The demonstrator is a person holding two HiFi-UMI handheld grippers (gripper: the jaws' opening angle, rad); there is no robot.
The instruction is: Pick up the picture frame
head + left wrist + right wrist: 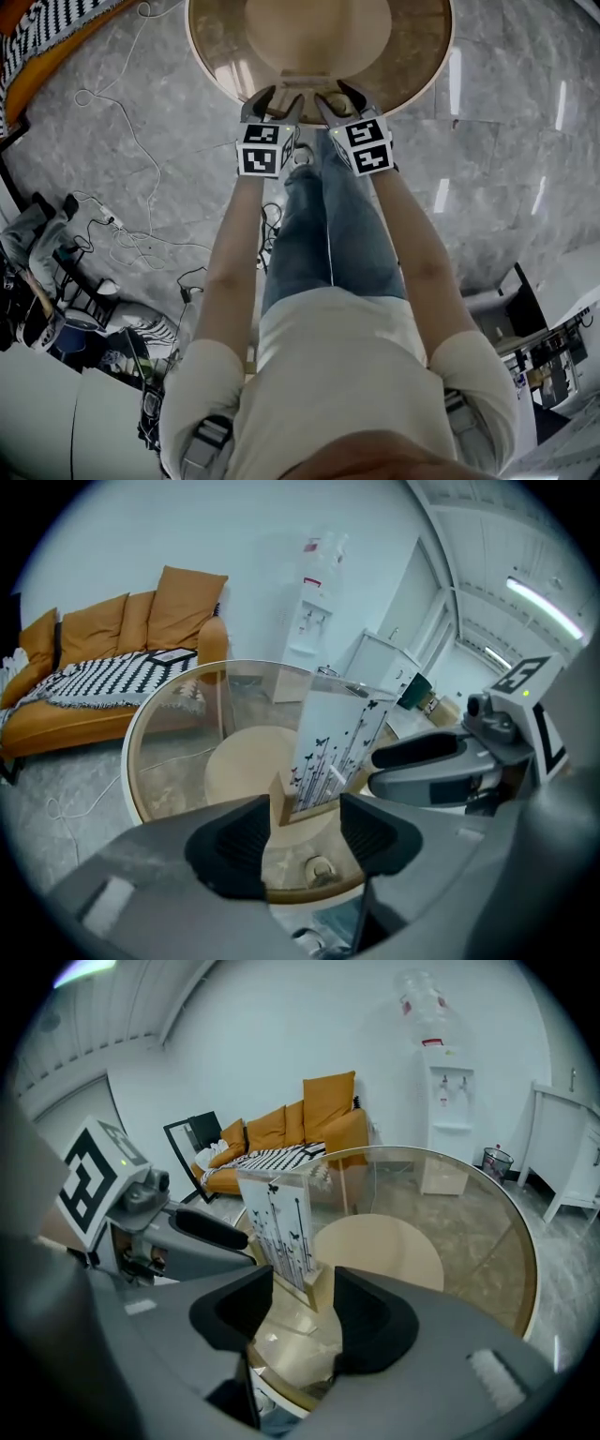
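Head view: person [330, 375] seen from above in a white top and blue jeans [328, 225], both arms stretched toward 12 o'clock. Each hand carries a claw topped with a black-and-white marker cube [262, 148]. Left claw [277, 101] and right claw [342, 97] sit side by side at the near edge of a round glass tabletop [417, 56]. Between their tips, at 12 o'clock, the picture frame [305, 79] shows only as a pale strip, seen edge-on from above. Grey marble floor [487, 187] lies all round, with loose cables [122, 141] at 10 o'clock.

Left gripper view: left claw [302, 829] is released, its two dark pads wide apart. The picture frame [337, 742] stands upright on the tabletop [178, 733] just past the pads. Its wooden base lines up with the gap, and neither pad presses on it. The panel is white, printed with thin black stems and butterflies. The right claw [441, 766] reaches in from 3 o'clock, just beside the frame. An orange sofa [112, 639] sits at 10 o'clock and a water dispenser [314, 602] at 12 o'clock.

Right gripper view: right claw [305, 1314] is released as well, pads spread. The picture frame [281, 1218] stands on the tabletop [525, 1269], with the corner of its wooden base in the gap and no pad closed on it. The left claw [192, 1232] comes in from 9 o'clock, near the frame's far side. The sofa [291, 1119] is at 12 o'clock and the water dispenser [445, 1119] at 2 o'clock.
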